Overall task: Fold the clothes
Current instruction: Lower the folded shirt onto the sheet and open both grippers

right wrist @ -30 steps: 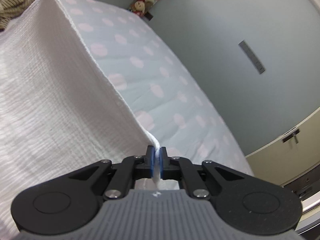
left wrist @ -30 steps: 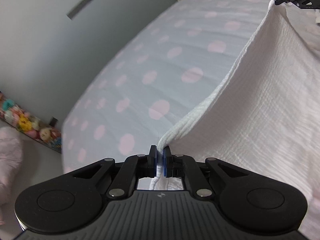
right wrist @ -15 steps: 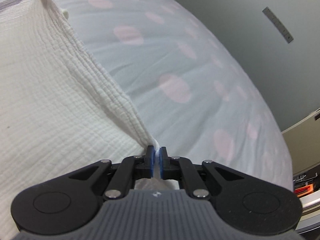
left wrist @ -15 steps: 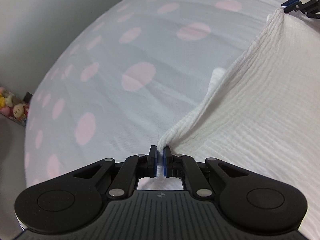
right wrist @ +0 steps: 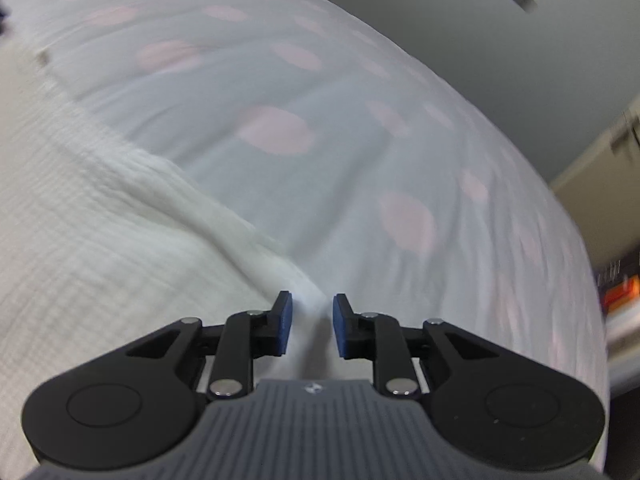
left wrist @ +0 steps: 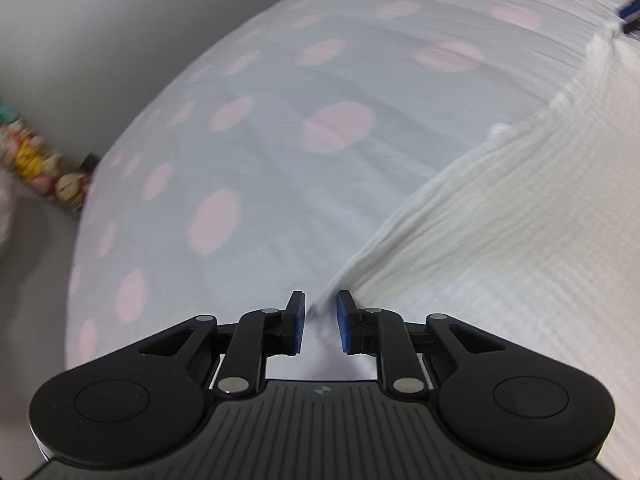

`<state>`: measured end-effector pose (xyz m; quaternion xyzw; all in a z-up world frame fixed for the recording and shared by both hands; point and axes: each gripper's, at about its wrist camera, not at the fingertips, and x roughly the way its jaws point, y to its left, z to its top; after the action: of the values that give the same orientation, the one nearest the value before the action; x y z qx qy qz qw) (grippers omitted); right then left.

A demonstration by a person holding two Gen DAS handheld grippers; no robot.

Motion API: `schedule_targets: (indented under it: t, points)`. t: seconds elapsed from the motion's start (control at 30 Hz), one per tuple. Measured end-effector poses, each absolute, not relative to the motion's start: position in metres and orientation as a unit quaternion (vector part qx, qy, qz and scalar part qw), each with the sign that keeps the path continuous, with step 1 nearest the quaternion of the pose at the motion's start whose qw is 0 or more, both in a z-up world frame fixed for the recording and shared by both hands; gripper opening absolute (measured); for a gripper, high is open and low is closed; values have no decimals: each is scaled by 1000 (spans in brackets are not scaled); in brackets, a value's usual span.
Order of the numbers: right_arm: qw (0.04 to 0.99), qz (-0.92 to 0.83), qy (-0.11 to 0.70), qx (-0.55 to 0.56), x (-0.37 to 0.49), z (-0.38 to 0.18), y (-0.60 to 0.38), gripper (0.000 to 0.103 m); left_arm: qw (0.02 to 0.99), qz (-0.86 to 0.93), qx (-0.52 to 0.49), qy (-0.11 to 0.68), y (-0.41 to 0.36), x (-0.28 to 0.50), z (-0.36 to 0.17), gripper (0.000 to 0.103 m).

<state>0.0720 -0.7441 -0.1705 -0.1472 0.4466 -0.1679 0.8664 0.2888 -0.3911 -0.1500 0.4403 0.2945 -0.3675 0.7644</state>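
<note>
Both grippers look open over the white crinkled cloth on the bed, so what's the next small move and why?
Probably draw both back. The left gripper and right gripper stand open, and the white crinkled cloth lies on the grey bedsheet with pink dots, its edge between the jaws.

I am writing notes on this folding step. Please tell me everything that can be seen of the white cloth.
The white cloth looks like crinkled, ribbed cotton gauze. It lies spread on the dotted bedsheet, with a thick, slightly raised edge running diagonally. One end of that edge lies between the open left tongs, the other between the open right tongs; neither pair clamps it. Blur hides whether the pads touch it.
</note>
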Motion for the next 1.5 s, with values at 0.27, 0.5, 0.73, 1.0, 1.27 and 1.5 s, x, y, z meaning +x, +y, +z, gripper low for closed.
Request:
schedule_targets:
  t: [0.27, 0.5, 0.73, 1.0, 1.27, 1.5]
  points:
    - [879, -208, 427, -45, 3, -136, -735, 23, 807, -351, 344, 329, -334, 239, -102, 18]
    - [878, -212, 427, 50, -43, -138, -698, 24, 812, -373, 262, 364, -297, 166, -79, 18]
    - [867, -206, 429, 146, -85, -149, -651, 24, 757, -432, 210, 442, -285, 115, -93, 18]
    - [838, -202, 454, 227, -119, -182, -619, 24, 720, -394, 222, 526, -261, 110, -143, 16]
    - [829, -206, 464, 234, -123, -190, -616, 23, 715, -336, 214, 574, -245, 120, -164, 7]
    - [824, -226, 452, 255, -138, -184, -624, 24, 723, -310, 221, 576, -237, 119, -163, 6]
